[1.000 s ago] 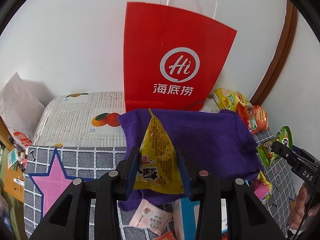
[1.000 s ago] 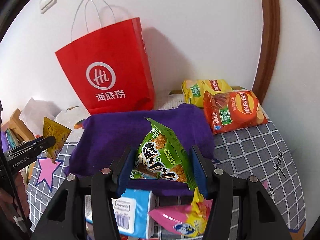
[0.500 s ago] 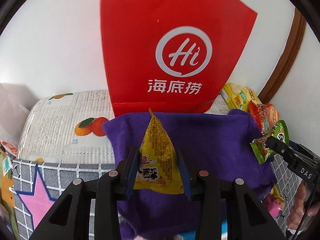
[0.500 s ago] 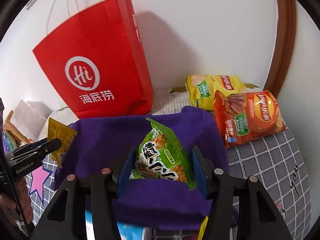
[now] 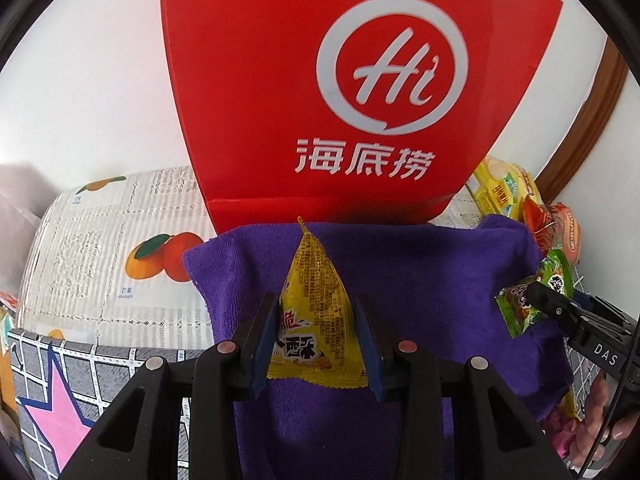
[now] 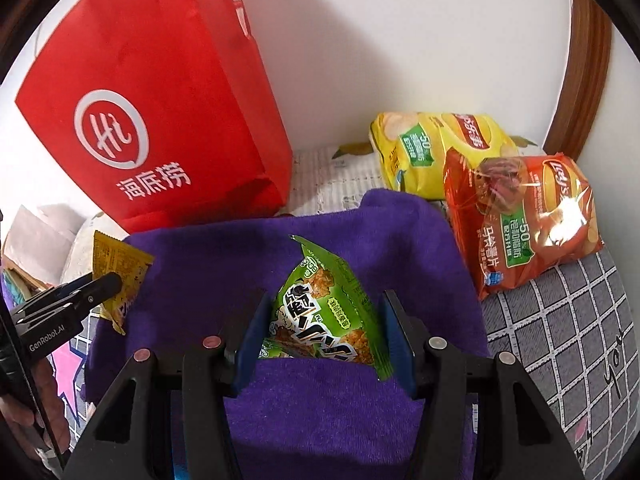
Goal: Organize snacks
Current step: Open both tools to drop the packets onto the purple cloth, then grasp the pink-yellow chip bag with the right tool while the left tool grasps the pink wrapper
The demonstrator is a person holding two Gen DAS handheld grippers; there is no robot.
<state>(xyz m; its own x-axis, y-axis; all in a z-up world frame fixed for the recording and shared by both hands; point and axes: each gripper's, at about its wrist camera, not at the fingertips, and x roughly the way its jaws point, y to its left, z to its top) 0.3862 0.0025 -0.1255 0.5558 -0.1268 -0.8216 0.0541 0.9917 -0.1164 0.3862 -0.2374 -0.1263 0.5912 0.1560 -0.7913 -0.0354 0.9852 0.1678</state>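
Note:
My left gripper [image 5: 316, 340] is shut on a small yellow snack packet [image 5: 316, 312] and holds it above a purple towel [image 5: 420, 280]. My right gripper [image 6: 326, 336] is shut on a small green snack packet [image 6: 324, 308] above the same towel [image 6: 248, 256]. The green packet also shows at the right of the left wrist view [image 5: 536, 296], and the yellow packet at the left of the right wrist view [image 6: 116, 268]. A red paper bag [image 5: 352, 92] stands upright against the wall just behind the towel.
A yellow chip bag [image 6: 436, 148] and an orange chip bag [image 6: 524, 216] lie at the back right by a brown door frame [image 6: 588, 60]. A fruit-print cloth [image 5: 108, 240] and a grey checked cloth with a pink star [image 5: 60, 412] cover the table.
Both grippers have moved forward over the purple towel toward the red bag, each still holding its packet. The bag now looms much larger and the loose snacks near the front edge have dropped from view.

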